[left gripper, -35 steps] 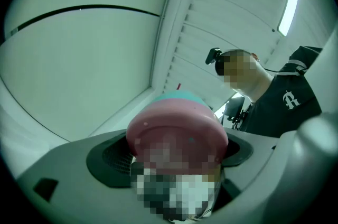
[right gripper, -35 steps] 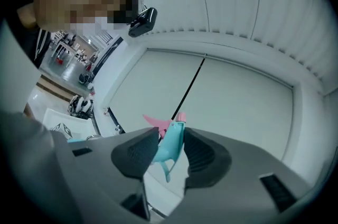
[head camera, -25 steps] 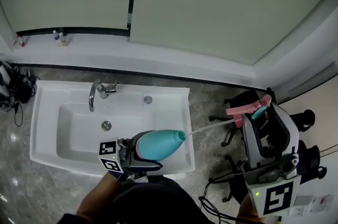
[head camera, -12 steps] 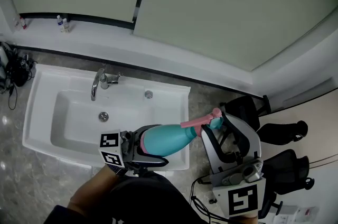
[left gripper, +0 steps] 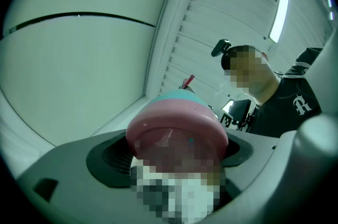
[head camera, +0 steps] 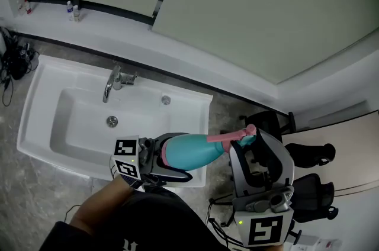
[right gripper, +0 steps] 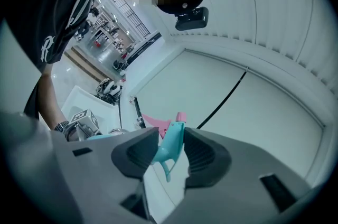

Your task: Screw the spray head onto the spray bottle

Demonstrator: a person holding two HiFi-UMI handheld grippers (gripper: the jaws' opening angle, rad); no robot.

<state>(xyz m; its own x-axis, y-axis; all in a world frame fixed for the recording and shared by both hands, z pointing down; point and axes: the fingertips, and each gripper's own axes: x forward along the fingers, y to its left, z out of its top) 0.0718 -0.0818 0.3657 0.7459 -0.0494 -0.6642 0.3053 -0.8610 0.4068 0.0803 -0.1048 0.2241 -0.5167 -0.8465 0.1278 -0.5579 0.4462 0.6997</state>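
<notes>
Left gripper (head camera: 167, 157): My left gripper's jaws stand wide and squeeze the fat bottom end of the spray bottle (head camera: 190, 151). In the left gripper view (left gripper: 177, 157) the bottle's pink bottom (left gripper: 177, 130) fills the gap between the two pads.

Spray bottle: It is teal with a pink bottom. It lies on its side in the air and sticks out past the left jaws, with its thin neck pointing at my right gripper (head camera: 253, 146).

Right gripper: Its jaws are closed part way and pinch the spray head (head camera: 238, 136). In the right gripper view (right gripper: 171, 151) the teal body of the spray head (right gripper: 171, 145) sits between the two dark pads and touches both.

Spray head: It is teal with a pink trigger. It sits just past the right jaw tips, right at the bottle's neck. I cannot tell if it is screwed on.

Sink (head camera: 37, 103): It is white and lies below and beyond my left gripper, well apart from it. Its faucet (head camera: 112, 81) stands at the far rim.

Black chairs (head camera: 308, 154): They are on the floor, under and beside my right gripper.
</notes>
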